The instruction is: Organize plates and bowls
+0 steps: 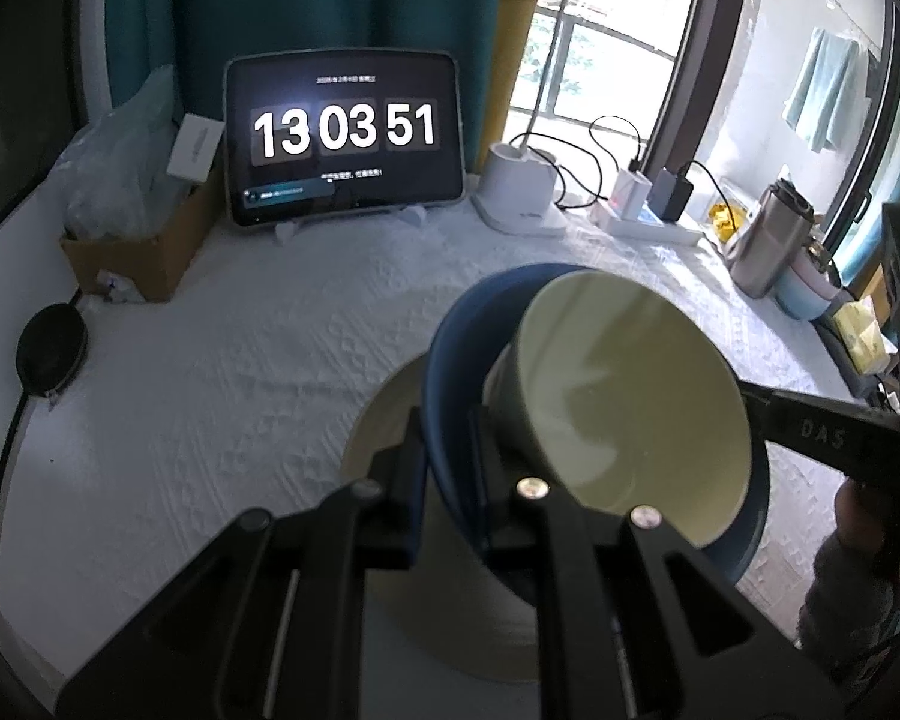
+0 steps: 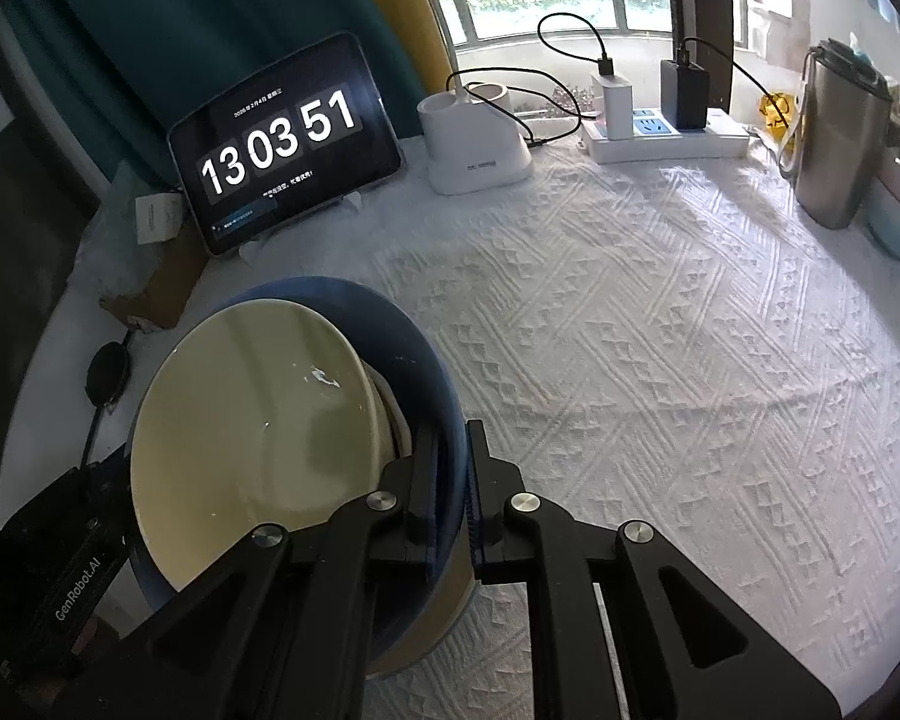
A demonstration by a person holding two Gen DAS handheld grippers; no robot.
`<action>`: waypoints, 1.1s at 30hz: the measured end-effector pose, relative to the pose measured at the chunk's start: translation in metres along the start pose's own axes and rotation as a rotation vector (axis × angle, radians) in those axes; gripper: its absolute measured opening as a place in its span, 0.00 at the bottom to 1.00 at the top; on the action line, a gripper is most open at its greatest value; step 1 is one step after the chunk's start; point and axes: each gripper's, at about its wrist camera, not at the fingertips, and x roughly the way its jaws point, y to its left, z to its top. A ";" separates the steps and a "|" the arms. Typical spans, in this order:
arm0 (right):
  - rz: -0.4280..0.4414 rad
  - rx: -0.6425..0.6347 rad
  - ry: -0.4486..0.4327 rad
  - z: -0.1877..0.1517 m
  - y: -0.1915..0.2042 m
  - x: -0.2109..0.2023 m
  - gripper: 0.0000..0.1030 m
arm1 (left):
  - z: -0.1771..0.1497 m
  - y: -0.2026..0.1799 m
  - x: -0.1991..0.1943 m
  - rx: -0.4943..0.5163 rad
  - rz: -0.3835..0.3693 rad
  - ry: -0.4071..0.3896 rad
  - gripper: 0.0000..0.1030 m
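A blue bowl (image 1: 468, 312) (image 2: 402, 324) holds a pale cream bowl (image 1: 630, 396) (image 2: 258, 420) nested inside it. Both are over a cream plate (image 1: 384, 414) (image 2: 450, 606) on the white cloth; I cannot tell whether they rest on it. My left gripper (image 1: 447, 438) is shut on the blue bowl's left rim, one finger inside and one outside. My right gripper (image 2: 453, 444) is shut on the opposite rim in the same way. In the left wrist view the right gripper's fingers (image 1: 774, 408) reach in from the right, with a hand behind them.
At the back stand a tablet clock (image 1: 342, 138), a cardboard box (image 1: 144, 252), a white lamp base (image 1: 516, 192), a power strip with chargers (image 2: 666, 132) and a steel flask (image 2: 840, 138). A black round pad with a cable (image 1: 51, 348) lies at the left. Bare patterned cloth (image 2: 660, 360) spreads to the right.
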 end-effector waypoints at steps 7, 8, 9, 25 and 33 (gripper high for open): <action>-0.002 0.010 -0.001 -0.005 -0.004 -0.004 0.11 | -0.002 -0.004 -0.001 0.024 0.008 -0.003 0.12; -0.002 0.008 -0.003 -0.005 -0.004 -0.005 0.11 | -0.003 -0.004 -0.001 0.026 0.011 -0.009 0.13; -0.002 0.006 -0.005 -0.006 -0.004 -0.005 0.10 | -0.003 -0.005 -0.001 0.030 0.015 -0.017 0.14; -0.010 0.016 -0.010 -0.007 -0.011 -0.010 0.22 | -0.007 -0.013 -0.012 0.046 0.113 -0.075 0.22; -0.035 0.009 -0.092 -0.009 -0.016 -0.032 0.40 | -0.012 -0.010 -0.027 -0.002 0.133 -0.111 0.44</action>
